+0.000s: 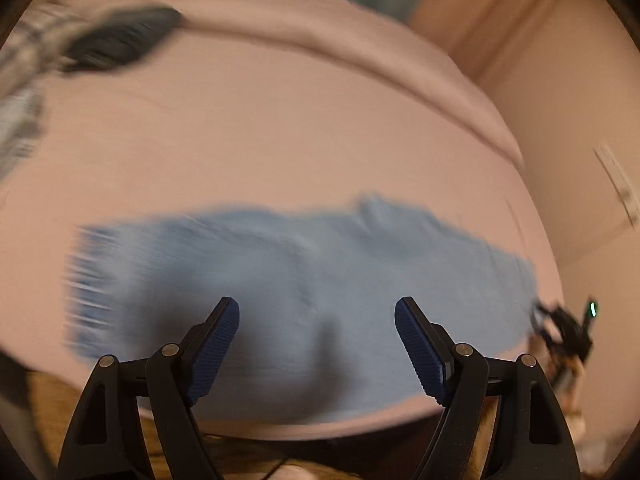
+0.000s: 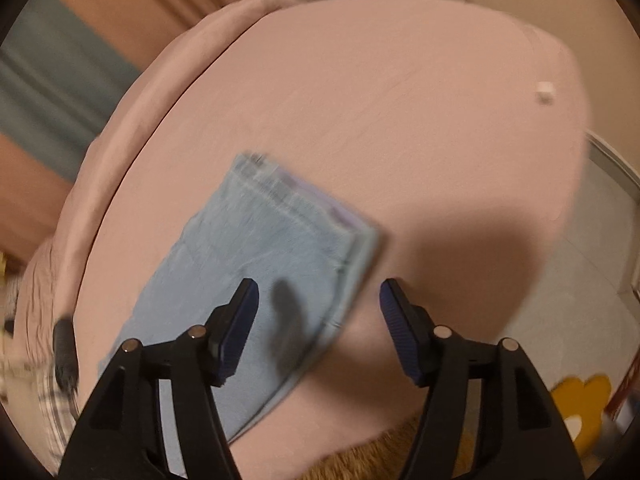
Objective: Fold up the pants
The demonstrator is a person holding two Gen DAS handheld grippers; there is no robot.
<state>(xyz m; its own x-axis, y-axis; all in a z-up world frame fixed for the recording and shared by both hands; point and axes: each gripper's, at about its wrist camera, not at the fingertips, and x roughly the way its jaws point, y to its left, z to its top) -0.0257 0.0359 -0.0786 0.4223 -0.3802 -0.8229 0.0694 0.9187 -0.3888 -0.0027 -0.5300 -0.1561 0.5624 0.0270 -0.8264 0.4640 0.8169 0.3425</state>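
The left hand-held gripper [image 1: 316, 344] hangs open and empty above the pants [image 1: 288, 280], folded into a compact blue rectangle at the bed's [image 1: 280, 120] six o'clock edge. The right hand-held gripper [image 2: 319, 330] is likewise open and empty; folding looks essentially finished.

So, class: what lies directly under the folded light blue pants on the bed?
The pants rest on a pink bed sheet, which shows all around them. The sheet directly beneath, and the inner folded layers, are covered. Nothing lies on top; both open grippers hover above.
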